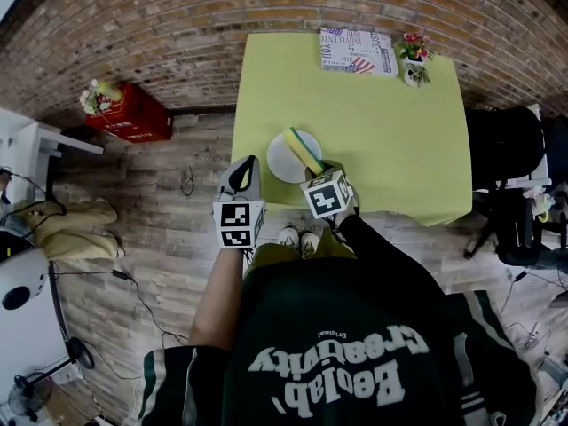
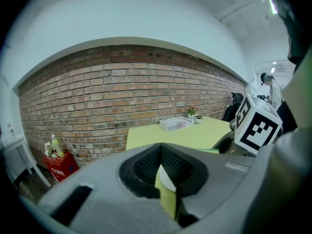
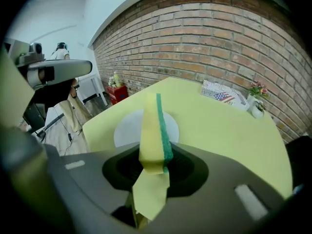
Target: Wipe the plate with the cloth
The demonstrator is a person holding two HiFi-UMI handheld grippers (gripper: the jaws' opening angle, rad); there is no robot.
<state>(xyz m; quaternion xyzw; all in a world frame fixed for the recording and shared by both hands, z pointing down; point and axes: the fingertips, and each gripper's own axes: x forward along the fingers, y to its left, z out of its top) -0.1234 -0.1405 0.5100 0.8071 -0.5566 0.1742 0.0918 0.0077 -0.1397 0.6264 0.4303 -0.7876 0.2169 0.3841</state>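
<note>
Right gripper (image 3: 153,165) clamping yellow, green-backed sponge cloth (image 3: 154,130), left gripper (image 2: 168,182) closed empty: I would sweep it flat across the white plate (image 3: 127,129).

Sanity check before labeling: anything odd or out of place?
The "cloth" is a yellow-green sponge, clamped edge-up in the right gripper over the white plate. The plate sits close to the table's near edge. Nothing spilled or broken.
</note>
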